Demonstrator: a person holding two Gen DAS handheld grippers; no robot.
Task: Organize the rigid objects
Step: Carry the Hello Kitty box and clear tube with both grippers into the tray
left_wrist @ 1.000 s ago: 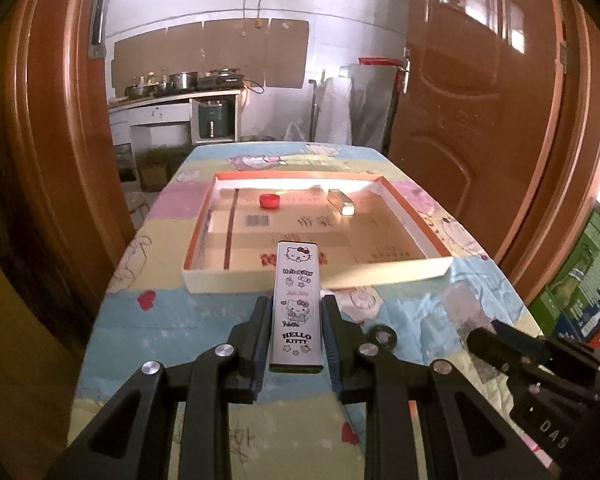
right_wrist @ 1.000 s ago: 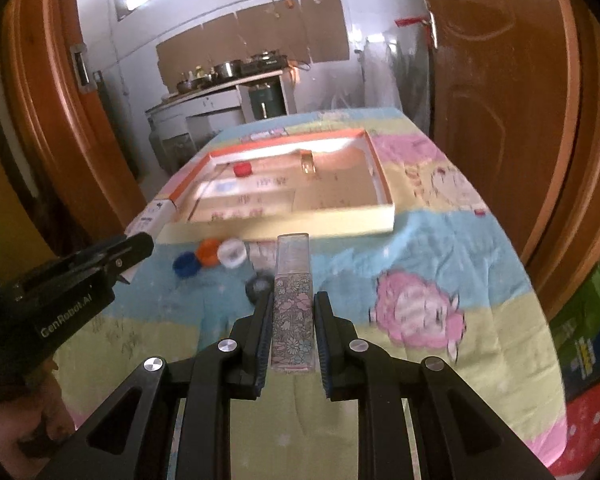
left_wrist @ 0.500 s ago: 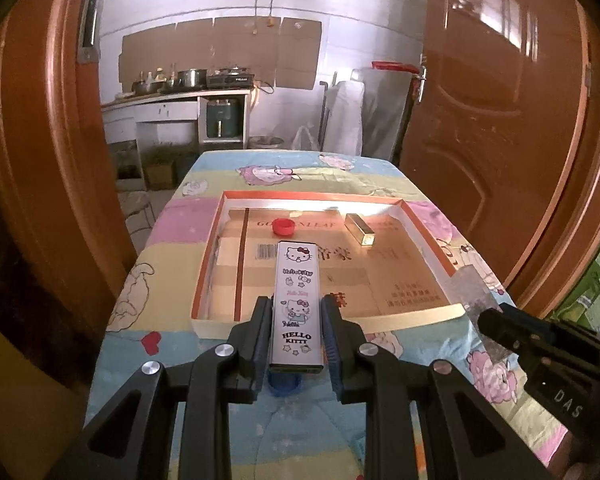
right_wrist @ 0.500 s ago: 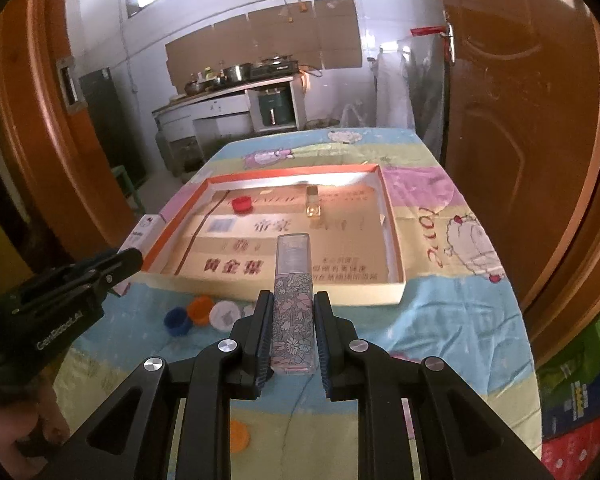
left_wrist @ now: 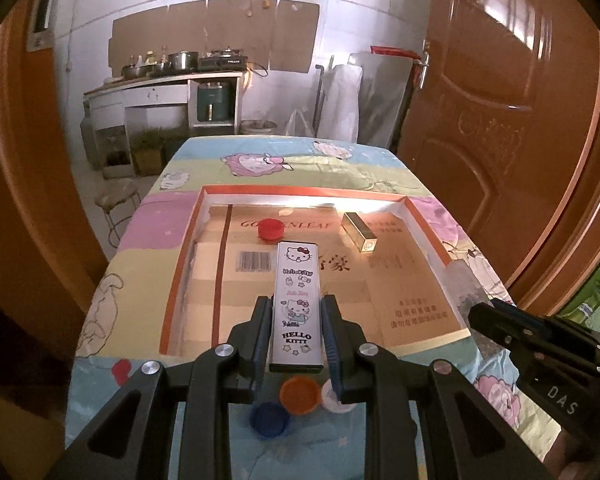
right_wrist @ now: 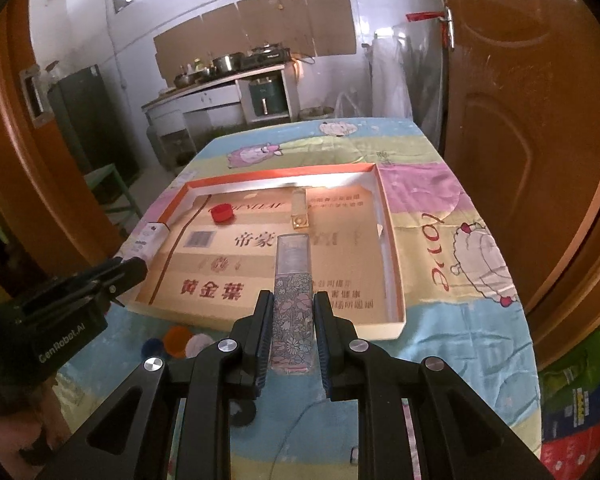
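The Hello Kitty box [left_wrist: 296, 304], a long white rectangular case, is clamped lengthwise between the two pads of the left gripper [left_wrist: 296, 332]. Its far end projects over the near half of the shallow cardboard tray [left_wrist: 182, 264], pointing toward 12 o'clock. The floral box [right_wrist: 293, 300], a narrow case with a clear upper section, is pinched the same way by the right gripper [right_wrist: 293, 328]. Its far end also reaches over the tray interior.

Inside the tray, a red cap [left_wrist: 271, 228] lies at 11 o'clock from the tip of the Hello Kitty box, just beyond it. A gold box [left_wrist: 359, 231] lies at 1 o'clock from that tip, near the far right corner. Both rest flat on the printed tray floor, well apart from each other.

In front of the tray's near wall, an orange cap [left_wrist: 299, 389], a blue cap [left_wrist: 269, 419] and a white cap [left_wrist: 334, 394] lie close together on the tablecloth [left_wrist: 112, 280]. They show directly beneath the left gripper.

In the right wrist view, a white carton [right_wrist: 148, 238] lies against the outside of the tray's left wall, at 9 o'clock from the tray centre. A black ring [right_wrist: 242, 414] lies on the cloth beneath the right gripper.

A brown door [left_wrist: 500, 120] stands at 2 o'clock of the table.
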